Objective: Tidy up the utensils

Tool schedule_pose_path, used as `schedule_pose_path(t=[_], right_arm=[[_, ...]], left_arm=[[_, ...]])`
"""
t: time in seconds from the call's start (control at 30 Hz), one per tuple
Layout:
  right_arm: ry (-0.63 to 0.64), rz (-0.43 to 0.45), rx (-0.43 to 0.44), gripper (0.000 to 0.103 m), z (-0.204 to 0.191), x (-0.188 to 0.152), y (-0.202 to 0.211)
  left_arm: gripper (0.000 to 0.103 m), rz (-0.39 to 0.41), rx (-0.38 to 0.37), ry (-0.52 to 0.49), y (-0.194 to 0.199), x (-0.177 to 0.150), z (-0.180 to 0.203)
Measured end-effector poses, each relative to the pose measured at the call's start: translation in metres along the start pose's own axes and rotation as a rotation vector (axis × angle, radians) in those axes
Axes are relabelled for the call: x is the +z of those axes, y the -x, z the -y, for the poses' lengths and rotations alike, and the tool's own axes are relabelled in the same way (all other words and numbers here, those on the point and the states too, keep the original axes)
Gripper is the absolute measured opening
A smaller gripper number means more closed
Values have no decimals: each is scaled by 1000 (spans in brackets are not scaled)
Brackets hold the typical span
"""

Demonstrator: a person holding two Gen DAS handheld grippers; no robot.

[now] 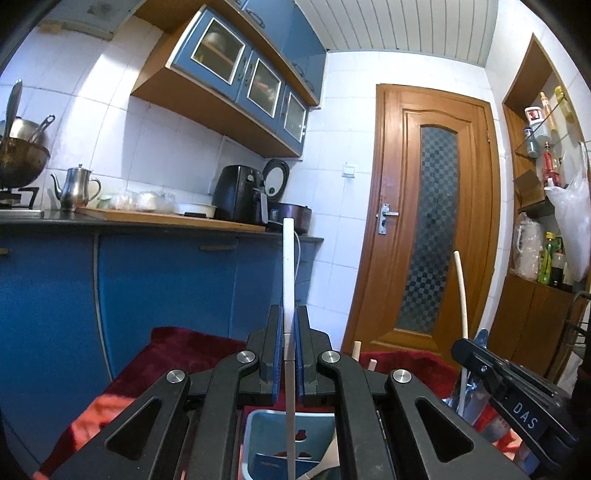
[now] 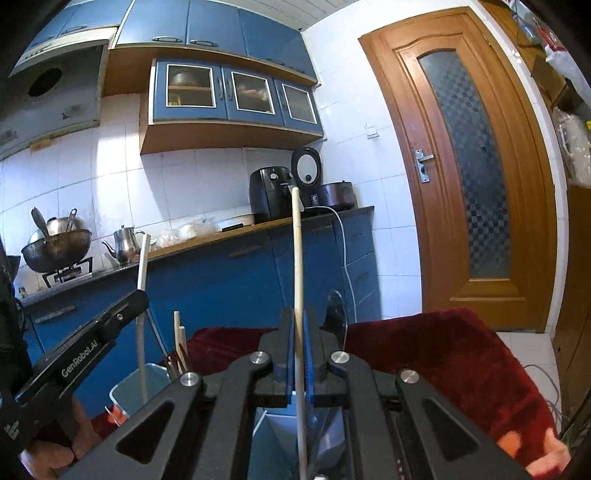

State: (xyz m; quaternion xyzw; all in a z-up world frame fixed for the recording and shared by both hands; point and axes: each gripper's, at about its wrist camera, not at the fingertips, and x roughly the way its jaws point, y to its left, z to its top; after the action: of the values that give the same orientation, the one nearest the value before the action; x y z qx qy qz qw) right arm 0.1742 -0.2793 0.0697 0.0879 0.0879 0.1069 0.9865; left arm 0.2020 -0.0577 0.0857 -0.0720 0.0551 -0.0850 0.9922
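Small kitchen, white tiled walls [image 1: 166, 140] – blue wall cupboards [image 2: 236, 92] with glass doors above, blue base cupboards [image 1: 147, 280] below a dark counter [image 1: 110, 221]. Wooden door [image 1: 432, 221] with patterned glass and metal handle on the right. White panelled ceiling [image 1: 399, 22]. Range hood [image 2: 51, 92] at left – wooden shelf unit [image 1: 535, 147] beside the door. White tiled floor [image 2: 524, 338]. Daylight bright on tiles.

My left gripper [image 1: 289, 354] clamps a white handle [image 1: 288, 266] upright over the blue bin [image 1: 255, 424]; my right gripper [image 1: 517, 391] grips a cream stick [image 1: 461, 291] beside it.
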Motion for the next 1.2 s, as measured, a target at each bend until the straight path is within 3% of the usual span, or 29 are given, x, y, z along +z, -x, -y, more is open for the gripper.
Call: schedule_pose_path(t=[0.07,0.17,0.4,1.2], right_arm=[[-9,-8,9,7,0,1,3],[-2,-15,14,12,-3,2,7],[-16,-12,26,19,-6,8,20],[-75,-29,58,20,-35,29,123]], left_arm=[[7,0,-14,-9,2,1,3],[16,10,-18,-40,8,3,8],[16,-15,-22,-47,20,6,11],[16,-92,-27,-44,126,45,1]])
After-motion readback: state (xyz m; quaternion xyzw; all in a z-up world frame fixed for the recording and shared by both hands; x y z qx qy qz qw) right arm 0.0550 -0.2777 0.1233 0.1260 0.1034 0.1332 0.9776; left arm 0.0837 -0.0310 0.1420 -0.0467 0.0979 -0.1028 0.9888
